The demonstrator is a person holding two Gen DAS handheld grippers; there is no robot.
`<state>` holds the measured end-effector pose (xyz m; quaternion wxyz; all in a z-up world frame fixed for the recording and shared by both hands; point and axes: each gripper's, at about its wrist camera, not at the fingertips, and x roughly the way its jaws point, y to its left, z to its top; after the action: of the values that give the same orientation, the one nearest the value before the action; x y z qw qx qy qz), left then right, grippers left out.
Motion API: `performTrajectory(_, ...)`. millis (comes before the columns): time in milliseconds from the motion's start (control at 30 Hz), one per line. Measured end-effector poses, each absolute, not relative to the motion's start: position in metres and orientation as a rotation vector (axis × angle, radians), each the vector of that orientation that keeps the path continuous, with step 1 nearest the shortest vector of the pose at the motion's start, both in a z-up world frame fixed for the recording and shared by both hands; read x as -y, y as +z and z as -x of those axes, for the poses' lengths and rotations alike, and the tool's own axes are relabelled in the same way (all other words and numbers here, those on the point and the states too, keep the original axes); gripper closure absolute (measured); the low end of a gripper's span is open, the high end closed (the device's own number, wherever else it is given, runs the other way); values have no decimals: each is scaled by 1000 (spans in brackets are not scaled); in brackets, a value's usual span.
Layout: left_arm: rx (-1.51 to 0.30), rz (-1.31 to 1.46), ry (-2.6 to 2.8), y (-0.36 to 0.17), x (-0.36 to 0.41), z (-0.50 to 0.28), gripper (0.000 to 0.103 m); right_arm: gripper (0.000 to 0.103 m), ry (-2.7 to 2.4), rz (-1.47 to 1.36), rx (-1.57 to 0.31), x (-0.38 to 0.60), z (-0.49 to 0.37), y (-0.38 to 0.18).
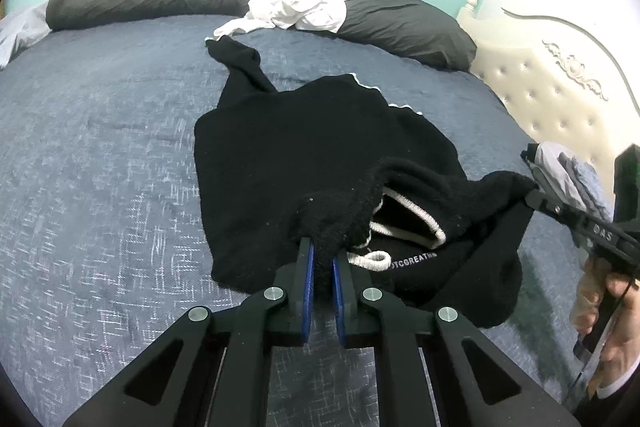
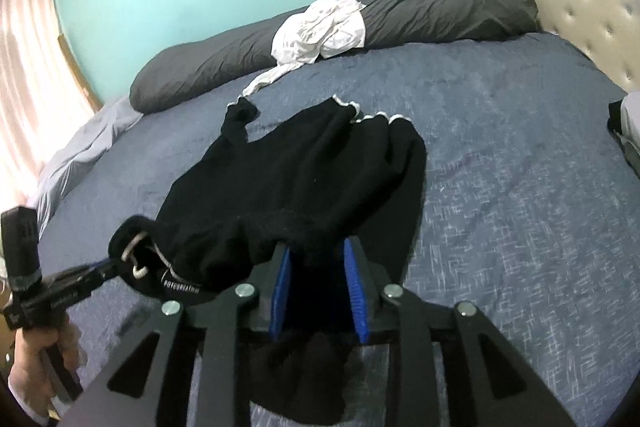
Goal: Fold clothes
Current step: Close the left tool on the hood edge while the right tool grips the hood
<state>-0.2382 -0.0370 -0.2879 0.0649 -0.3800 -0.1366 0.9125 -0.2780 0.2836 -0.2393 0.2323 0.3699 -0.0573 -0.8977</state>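
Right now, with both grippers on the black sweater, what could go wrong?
1. The left gripper pinches only a thick bunched edge of the black sweater; it may slip out under tension.
2. The white drawstring hangs loose beside the left fingers and could snag.
3. The far sleeve lies close to the white garment; dragging the sweater might pull it along.

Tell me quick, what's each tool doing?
Left tool: closed on the black hoodie, near its neck.
Right tool: closed on the black hoodie, at another edge.
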Motion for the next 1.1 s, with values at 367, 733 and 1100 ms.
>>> performTrajectory(367,429,1147,2733,-289,37,239,94,49,-2312,-1035,-54,-255,267,-212)
performTrajectory(733,426,1144,2711,-289,36,238,94,48,-2122,-970,-652,-169,279,-236)
performTrajectory(1100,425,1143,2694,-289,34,238,94,48,-1991,-945,-915,-148,295,-263)
